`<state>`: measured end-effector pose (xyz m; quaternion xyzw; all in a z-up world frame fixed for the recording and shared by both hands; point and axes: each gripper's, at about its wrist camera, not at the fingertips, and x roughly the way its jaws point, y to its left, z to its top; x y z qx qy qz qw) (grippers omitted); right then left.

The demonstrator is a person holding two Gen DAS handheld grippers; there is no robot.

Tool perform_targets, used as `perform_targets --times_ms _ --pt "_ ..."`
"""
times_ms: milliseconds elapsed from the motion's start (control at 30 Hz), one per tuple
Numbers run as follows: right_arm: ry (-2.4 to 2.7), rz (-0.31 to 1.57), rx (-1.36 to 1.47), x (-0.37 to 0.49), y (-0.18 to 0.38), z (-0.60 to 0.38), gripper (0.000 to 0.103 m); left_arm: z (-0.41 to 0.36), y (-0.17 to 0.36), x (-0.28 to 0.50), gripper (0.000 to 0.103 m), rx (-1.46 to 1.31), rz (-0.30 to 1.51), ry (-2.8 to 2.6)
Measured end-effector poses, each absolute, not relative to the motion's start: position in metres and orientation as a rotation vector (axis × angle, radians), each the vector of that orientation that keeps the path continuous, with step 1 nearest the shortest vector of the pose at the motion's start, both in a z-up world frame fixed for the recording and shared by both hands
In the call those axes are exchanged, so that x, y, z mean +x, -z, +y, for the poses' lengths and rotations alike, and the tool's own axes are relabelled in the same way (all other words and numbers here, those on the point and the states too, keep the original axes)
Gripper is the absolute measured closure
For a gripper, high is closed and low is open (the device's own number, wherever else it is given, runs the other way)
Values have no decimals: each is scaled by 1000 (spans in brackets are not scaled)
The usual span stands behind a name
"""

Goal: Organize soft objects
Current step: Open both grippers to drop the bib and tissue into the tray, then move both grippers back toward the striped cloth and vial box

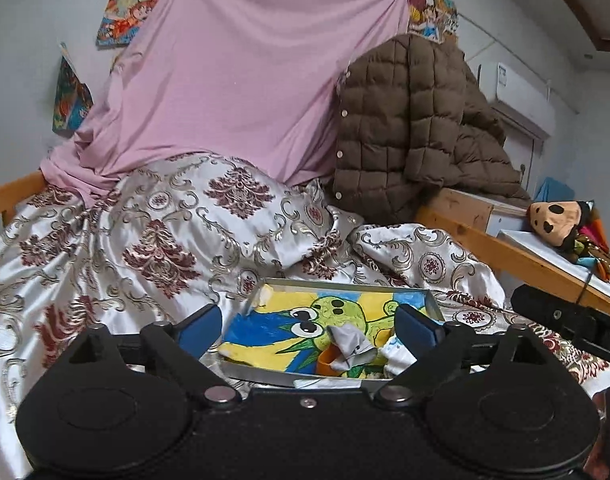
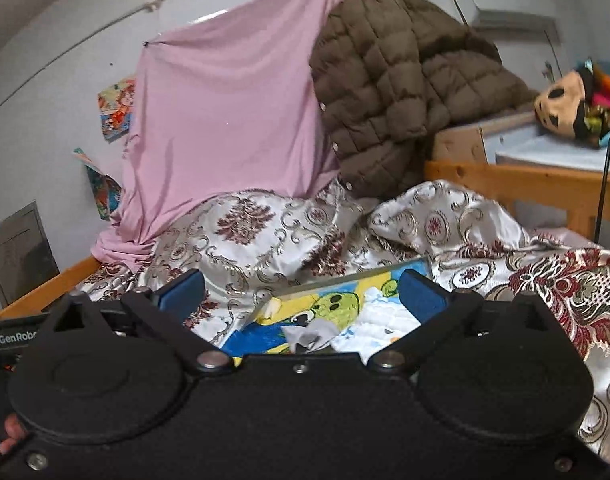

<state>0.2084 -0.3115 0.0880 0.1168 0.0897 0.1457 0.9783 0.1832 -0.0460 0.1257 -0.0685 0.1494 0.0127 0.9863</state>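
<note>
Both the left gripper [image 1: 309, 330] and right gripper [image 2: 303, 294] gaped empty above the tray [image 1: 435, 306]; its grey cloth [image 1: 351, 346] (loosely crumpled) risked spilling onto the bedspread [image 1: 153, 236].

The left gripper [image 1: 309, 326] and the right gripper [image 2: 303, 294] look alike: a matte black body with two round raised discs, black linkage arms on silver pivot pins, a small central screw, and blue pads facing inward on the jaws. In the right wrist view, white lettering "GenRobo" marks a black housing [image 2: 9, 338] at the left edge.
</note>
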Motion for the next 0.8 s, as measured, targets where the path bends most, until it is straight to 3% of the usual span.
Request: perform_targets --times_ms 500,800 --pt "-308 176 136 115 -73 -269 1 6 -103 93 1 -135 287 -17" --pt "-320 258 88 75 -50 -253 0 30 -83 65 1 -97 388 15"
